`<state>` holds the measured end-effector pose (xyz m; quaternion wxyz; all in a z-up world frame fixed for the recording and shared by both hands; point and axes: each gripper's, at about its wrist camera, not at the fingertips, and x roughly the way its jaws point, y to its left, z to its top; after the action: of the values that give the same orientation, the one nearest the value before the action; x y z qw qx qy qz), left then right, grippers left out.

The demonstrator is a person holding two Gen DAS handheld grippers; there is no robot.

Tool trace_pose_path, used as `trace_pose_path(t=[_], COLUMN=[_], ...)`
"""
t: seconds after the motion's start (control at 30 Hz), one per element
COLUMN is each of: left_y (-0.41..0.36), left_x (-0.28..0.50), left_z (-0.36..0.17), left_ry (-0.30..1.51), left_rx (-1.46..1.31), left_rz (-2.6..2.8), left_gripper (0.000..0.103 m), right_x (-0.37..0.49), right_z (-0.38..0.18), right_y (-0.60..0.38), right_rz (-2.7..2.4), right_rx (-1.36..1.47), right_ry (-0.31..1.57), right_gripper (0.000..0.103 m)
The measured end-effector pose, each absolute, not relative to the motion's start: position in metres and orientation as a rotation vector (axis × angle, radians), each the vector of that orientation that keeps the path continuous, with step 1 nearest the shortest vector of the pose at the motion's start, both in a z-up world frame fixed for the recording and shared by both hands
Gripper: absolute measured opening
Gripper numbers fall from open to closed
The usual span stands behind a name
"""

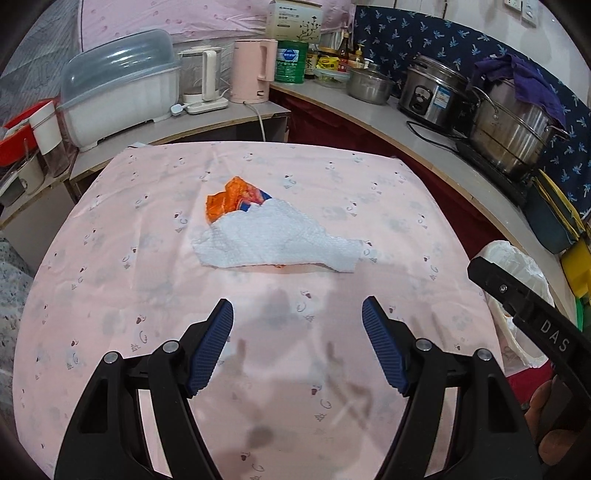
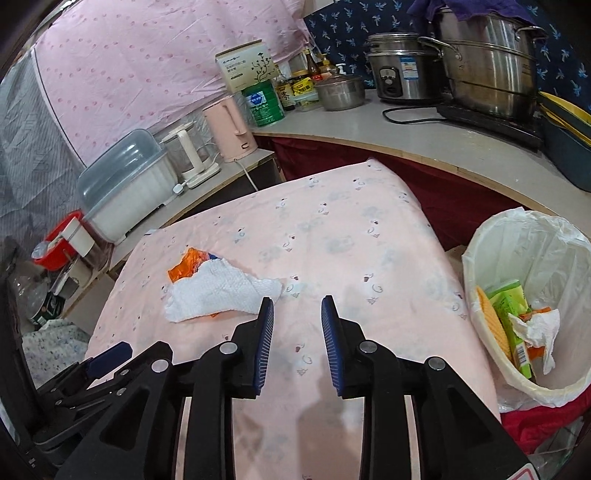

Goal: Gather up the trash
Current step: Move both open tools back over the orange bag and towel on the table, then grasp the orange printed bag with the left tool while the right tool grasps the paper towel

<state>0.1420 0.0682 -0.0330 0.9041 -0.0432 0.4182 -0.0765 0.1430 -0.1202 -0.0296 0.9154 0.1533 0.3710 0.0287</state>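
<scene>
Crumpled white paper towel (image 1: 273, 236) over an orange foil wrapper (image 1: 231, 199) lies mid-counter on the pink patterned cloth (image 1: 147, 295). Both left tongs (image 1: 297, 317) and right tongs (image 2: 297, 314) hang released, empty. Risk: pinching only the towel leaves the wrapper behind; the white-lined bin (image 2: 480, 243) stands well apart.

The cloth (image 1: 258, 350) over the tabletop is pale pink, dotted with small grey and brown motifs. On it lies a white, dimple-embossed paper towel (image 1: 273, 240) over an orange wrapper (image 1: 229, 199) with a touch of blue. Each tool is black with ribbed dark-blue pads (image 1: 212, 347) (the same on both). The bin liner (image 2: 546, 236) is translucent white, holding green and orange packaging (image 2: 511, 314) and white tissue (image 2: 539, 328). The wall fabric (image 1: 424, 33) is navy with light-blue sprigs. The kettle (image 1: 253, 70) is pink, the pots (image 1: 513, 129) silver, the canister (image 1: 291, 61) green.
</scene>
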Motion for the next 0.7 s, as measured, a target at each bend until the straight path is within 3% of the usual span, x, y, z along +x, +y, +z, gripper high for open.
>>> trace_pose_path(t=[0.13,0.7], left_y=[0.086,0.147], left_x=[0.149,0.208], left_z=[-0.037,-0.059], left_ry=[0.870,0.900], left_rx=[-0.102,-0.131], left_rz=[-0.128,-0.026], left_gripper=[0.069,0.072], right_x=[0.155,0.222], right_z=[-0.035,-0.078], right_y=[-0.100,-0.024], right_rz=[0.088,0.184], right_rx=[0.298,0.218], right_ry=[0.784,0.892], right_gripper=[0.028,0.048])
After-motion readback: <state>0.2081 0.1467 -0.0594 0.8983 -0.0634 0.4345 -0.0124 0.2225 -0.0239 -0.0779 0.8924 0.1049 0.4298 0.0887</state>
